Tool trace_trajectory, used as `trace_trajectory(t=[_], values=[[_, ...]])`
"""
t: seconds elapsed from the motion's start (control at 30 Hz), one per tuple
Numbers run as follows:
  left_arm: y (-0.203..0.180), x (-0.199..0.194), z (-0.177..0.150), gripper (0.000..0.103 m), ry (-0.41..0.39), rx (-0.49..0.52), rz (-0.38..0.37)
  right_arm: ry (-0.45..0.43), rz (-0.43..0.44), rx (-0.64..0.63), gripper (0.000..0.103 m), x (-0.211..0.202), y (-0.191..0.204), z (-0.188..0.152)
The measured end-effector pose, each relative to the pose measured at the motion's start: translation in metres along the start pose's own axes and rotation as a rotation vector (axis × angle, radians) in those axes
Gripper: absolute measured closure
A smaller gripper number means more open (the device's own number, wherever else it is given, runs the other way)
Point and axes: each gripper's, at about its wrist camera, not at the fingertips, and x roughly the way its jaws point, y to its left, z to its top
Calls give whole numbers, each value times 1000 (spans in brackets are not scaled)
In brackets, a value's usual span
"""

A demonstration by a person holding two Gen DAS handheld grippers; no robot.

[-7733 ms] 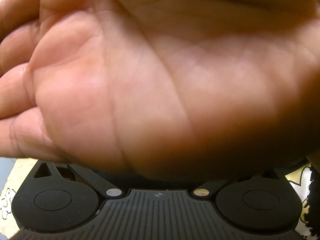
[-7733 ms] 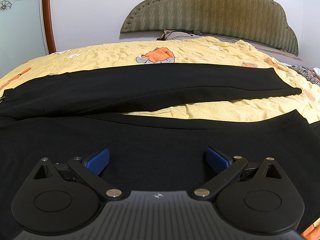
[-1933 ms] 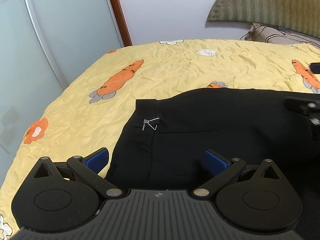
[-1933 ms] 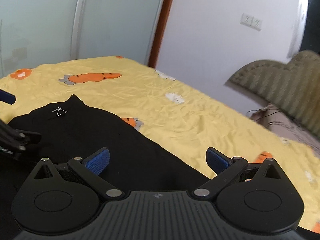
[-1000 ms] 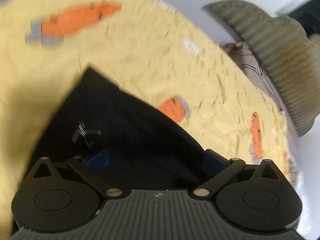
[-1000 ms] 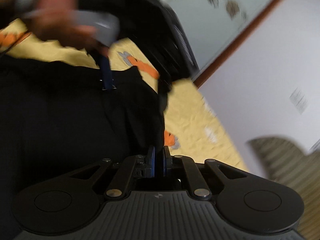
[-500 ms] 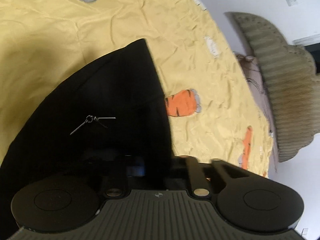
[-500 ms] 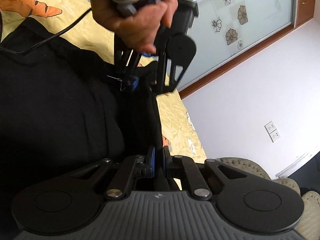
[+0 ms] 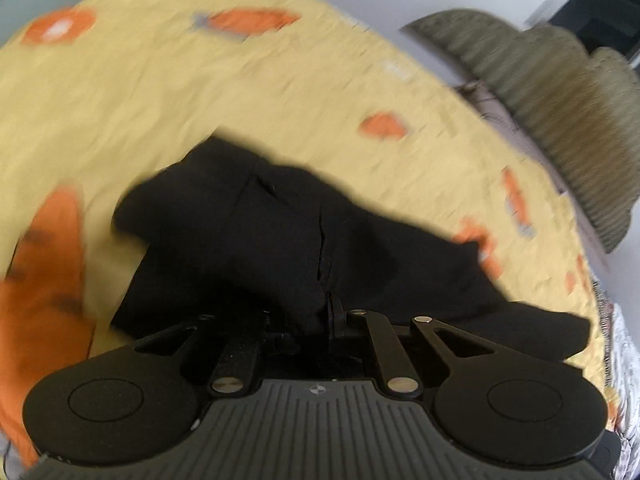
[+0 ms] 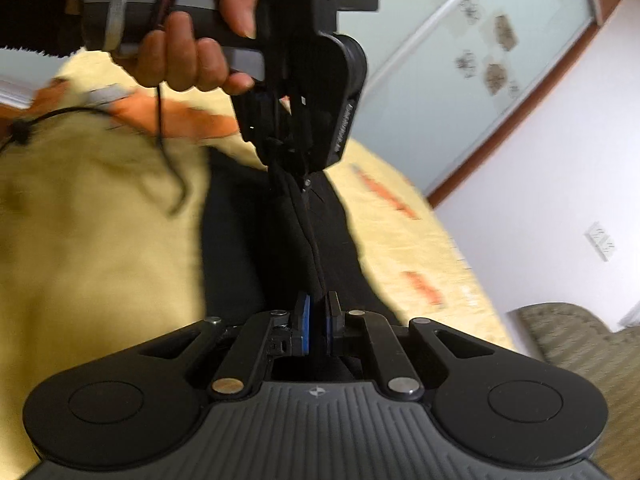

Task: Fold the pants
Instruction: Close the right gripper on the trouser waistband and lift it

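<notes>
The black pants [image 9: 288, 240] hang lifted above the yellow bed, bunched and draped in the left wrist view. My left gripper [image 9: 320, 320] is shut on the pants' top edge, its fingers buried in cloth. It also shows in the right wrist view [image 10: 288, 152], held by a hand and pinching the same edge. My right gripper [image 10: 316, 324] is shut on the pants [image 10: 240, 248], blue pads [image 10: 305, 326] clamping a taut fold that runs up to the left gripper.
The yellow bedsheet [image 9: 160, 92] with orange carrot prints lies below. A green padded headboard [image 9: 560, 92] stands at the far right. A sliding glass door [image 10: 460, 60] and white wall [image 10: 560, 200] are behind. A black cable [image 10: 168, 152] dangles from the left gripper.
Both grippers have kept their hold on the waist and lifted it higher off the bed. The pants now hang bunched beneath the left gripper, and both views are blurred from motion.
</notes>
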Motion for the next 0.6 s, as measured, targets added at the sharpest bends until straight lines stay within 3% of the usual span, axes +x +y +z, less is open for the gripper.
trace_trajectory(t=[0.07, 0.17, 0.23, 0.47, 0.5, 0.6], values=[[13, 1, -10, 89, 10, -34, 8, 15, 28, 2, 96, 4, 11, -2], [14, 0, -14, 85, -12, -8, 26, 28, 37, 8, 96, 7, 19, 6], [12, 1, -15, 77, -20, 33, 50, 40, 49, 34, 96, 7, 20, 6], [2, -3, -28, 70, -53, 101, 124, 36, 83, 120, 93, -10, 40, -2], [-1, -2, -28, 59, -57, 111, 136, 37, 88, 153, 93, -6, 39, -4], [-12, -11, -32, 45, -79, 167, 216, 19, 52, 207, 88, -15, 35, -9]])
